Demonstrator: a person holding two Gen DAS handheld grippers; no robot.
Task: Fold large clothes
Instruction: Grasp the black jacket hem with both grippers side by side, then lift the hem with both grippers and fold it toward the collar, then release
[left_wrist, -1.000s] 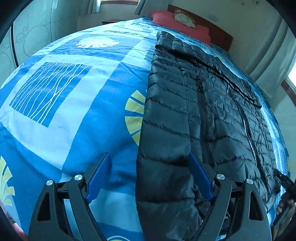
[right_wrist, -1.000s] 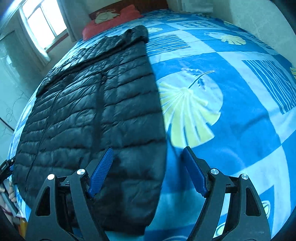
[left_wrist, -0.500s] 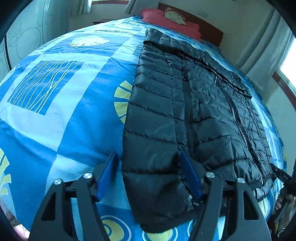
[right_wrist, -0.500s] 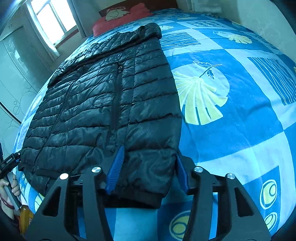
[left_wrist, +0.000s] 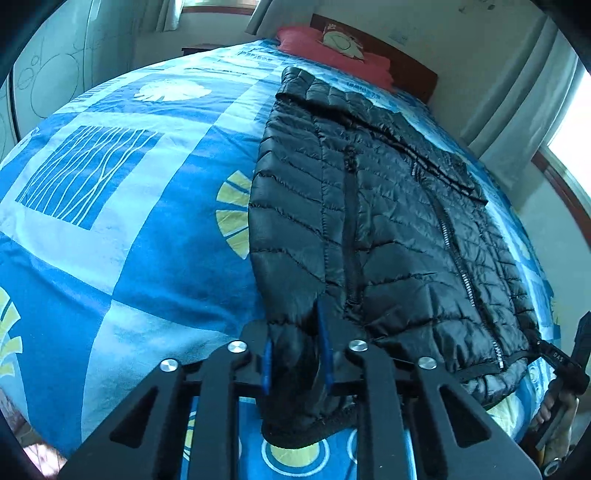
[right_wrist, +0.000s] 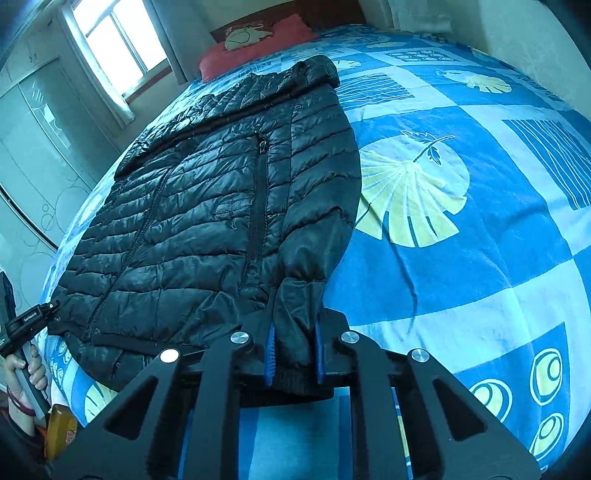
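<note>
Gripping stage: left gripper (left_wrist: 295, 350) and right gripper (right_wrist: 293, 350), jaws pinching the hem corners of the black puffer jacket (left_wrist: 369, 221) (flat on the bed (left_wrist: 129, 221)); next, probably lifting together toward the collar.

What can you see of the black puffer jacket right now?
The black puffer jacket is glossy and quilted, with a front zipper and a zipped pocket. It lies flat and lengthwise on the blue patterned bedspread, collar toward the red pillow. Near the hem end, the left gripper and the right gripper each have their jaws shut on a bunched corner.
</note>
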